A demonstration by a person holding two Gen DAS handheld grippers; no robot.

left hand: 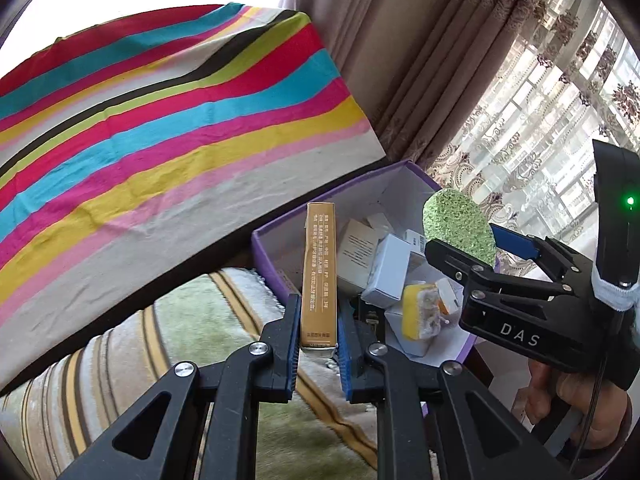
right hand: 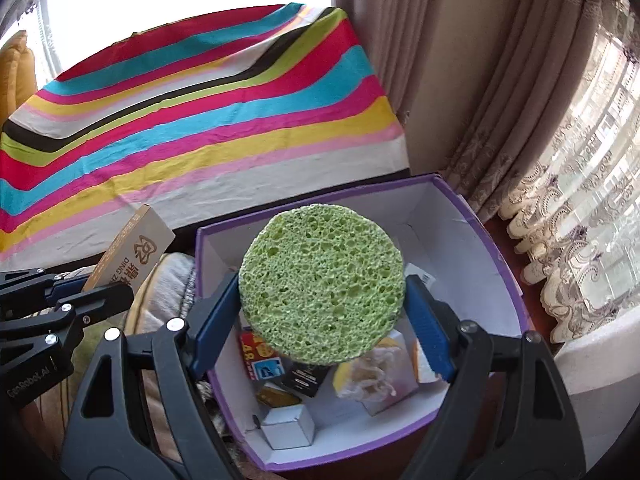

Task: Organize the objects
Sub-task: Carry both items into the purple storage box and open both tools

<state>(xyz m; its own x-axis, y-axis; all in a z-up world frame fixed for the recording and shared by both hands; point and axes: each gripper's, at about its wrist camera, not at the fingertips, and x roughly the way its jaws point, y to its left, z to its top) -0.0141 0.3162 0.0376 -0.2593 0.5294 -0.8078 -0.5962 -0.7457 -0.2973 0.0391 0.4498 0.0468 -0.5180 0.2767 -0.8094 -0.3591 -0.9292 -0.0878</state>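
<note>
My left gripper [left hand: 319, 332] is shut on a long gold box [left hand: 318, 272] that stands upright between its blue pads, by the near left corner of the purple box [left hand: 276, 276]. My right gripper [right hand: 322, 316] is shut on a round green sponge [right hand: 322, 282], held flat-faced over the open purple box [right hand: 492, 236]. In the left wrist view the green sponge [left hand: 460, 228] and the right gripper [left hand: 476, 252] hang over the box's right side. In the right wrist view the gold box [right hand: 128, 246] and the left gripper [right hand: 80, 286] sit left of the purple box.
The purple box holds several small cartons [left hand: 386, 270] and a yellow sponge [right hand: 368, 376]. A striped cloth [left hand: 168, 132] covers the surface behind it. A plush striped blanket [left hand: 132, 360] lies below left. Curtains [right hand: 460, 80] and a lace drape [right hand: 580, 220] hang at the right.
</note>
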